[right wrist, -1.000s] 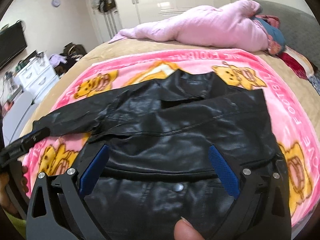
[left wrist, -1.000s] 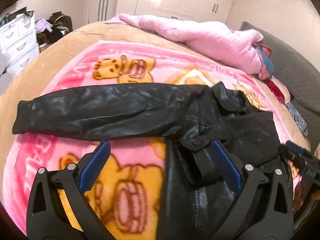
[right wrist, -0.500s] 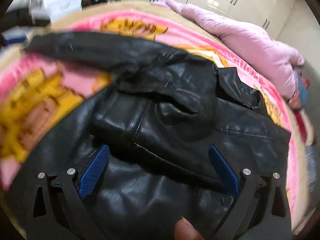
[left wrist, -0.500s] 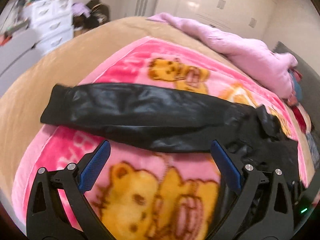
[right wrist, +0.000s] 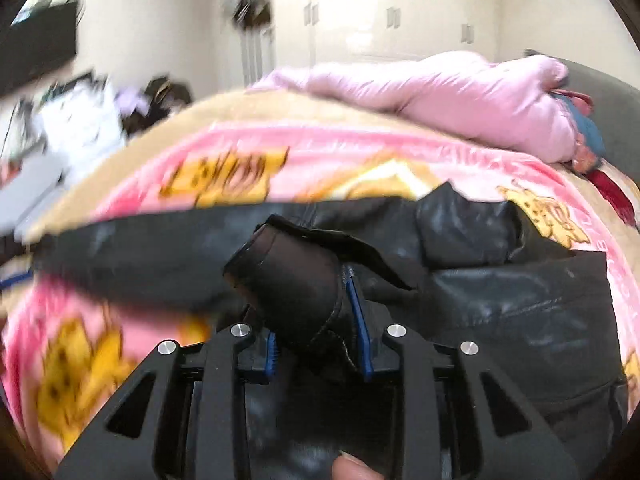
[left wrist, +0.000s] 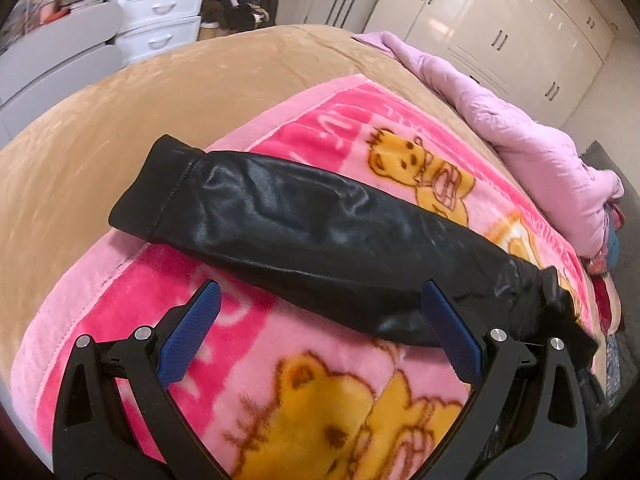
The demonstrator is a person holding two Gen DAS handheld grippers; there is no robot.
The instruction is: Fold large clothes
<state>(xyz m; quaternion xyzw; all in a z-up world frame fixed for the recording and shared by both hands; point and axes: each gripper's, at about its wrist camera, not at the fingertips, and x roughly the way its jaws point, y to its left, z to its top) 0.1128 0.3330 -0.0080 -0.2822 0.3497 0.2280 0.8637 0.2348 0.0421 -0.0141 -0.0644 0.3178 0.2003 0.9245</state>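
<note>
- The black leather jacket (right wrist: 500, 280) lies on the pink bear-print fleece blanket (left wrist: 240, 320).
- Left gripper (left wrist: 320, 336) is spread wide above the blanket, beside the sleeve (left wrist: 320, 232).
- Right gripper (right wrist: 316, 336) pinches a jacket fold.

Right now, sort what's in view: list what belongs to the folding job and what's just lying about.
Job: black leather jacket; its outstretched sleeve; right claw shut on a jacket cuff; left claw open above the bear blanket.

Lying about: pink quilt; white drawers; wardrobe.

Tan bed (left wrist: 120, 120), pink bear blanket (left wrist: 320, 400), black jacket (left wrist: 320, 236), pink quilt (left wrist: 520, 140)
</note>
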